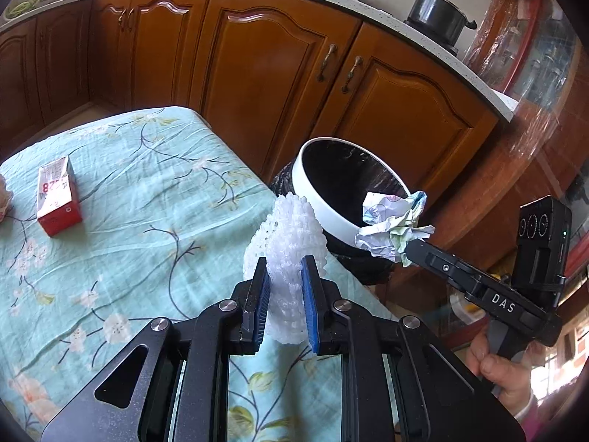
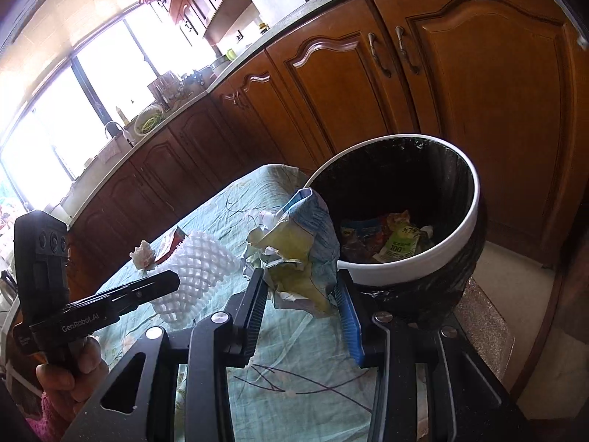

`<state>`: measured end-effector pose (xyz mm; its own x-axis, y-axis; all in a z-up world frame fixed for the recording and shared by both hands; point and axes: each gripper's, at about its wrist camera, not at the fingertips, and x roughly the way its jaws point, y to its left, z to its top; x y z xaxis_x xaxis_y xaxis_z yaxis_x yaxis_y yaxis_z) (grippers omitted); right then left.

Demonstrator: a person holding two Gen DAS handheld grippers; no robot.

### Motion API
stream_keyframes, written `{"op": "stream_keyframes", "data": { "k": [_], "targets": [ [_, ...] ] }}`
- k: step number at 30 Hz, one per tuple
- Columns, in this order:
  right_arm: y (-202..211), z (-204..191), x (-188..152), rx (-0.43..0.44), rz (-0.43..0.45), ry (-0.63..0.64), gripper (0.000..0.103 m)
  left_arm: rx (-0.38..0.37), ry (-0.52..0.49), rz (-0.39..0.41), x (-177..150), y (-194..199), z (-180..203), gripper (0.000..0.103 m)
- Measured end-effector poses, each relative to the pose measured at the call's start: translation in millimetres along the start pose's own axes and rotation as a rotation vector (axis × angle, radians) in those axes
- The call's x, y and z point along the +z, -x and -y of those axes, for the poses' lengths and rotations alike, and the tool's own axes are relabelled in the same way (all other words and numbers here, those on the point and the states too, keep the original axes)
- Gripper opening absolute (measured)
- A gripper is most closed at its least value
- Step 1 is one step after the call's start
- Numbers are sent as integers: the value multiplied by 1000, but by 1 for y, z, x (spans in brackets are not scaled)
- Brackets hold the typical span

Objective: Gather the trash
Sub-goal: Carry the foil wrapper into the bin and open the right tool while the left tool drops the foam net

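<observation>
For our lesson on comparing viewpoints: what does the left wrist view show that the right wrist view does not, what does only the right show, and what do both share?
Only the left wrist view: a black pot on the counter, and the red and white box shown whole.

Only the right wrist view: wrappers inside the bin, and bright windows.

Both share: the white-rimmed bin, the floral tablecloth, the left tool shut on white foam netting, and the right tool shut on crumpled paper.

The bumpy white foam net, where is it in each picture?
Left wrist view: the foam net sits at centre, pinched in the left gripper.
Right wrist view: the net lies left of centre, beyond that gripper's black finger.
Shared landmark: the white-rimmed bin at the table's edge.
</observation>
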<state>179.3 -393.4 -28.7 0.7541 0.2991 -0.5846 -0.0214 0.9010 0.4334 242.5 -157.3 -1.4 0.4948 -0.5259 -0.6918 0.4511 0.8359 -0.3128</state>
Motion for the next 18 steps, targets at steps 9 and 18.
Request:
{"op": "stream_keyframes", "data": {
  "k": [9,18],
  "targets": [
    [11,24,7,-18,26,-30,39,-14,-43,-15,10,-15,27,16],
    [14,45,20,-46,41,-48,39,-18,-72,-19,21,-26,48,16]
  ]
}}
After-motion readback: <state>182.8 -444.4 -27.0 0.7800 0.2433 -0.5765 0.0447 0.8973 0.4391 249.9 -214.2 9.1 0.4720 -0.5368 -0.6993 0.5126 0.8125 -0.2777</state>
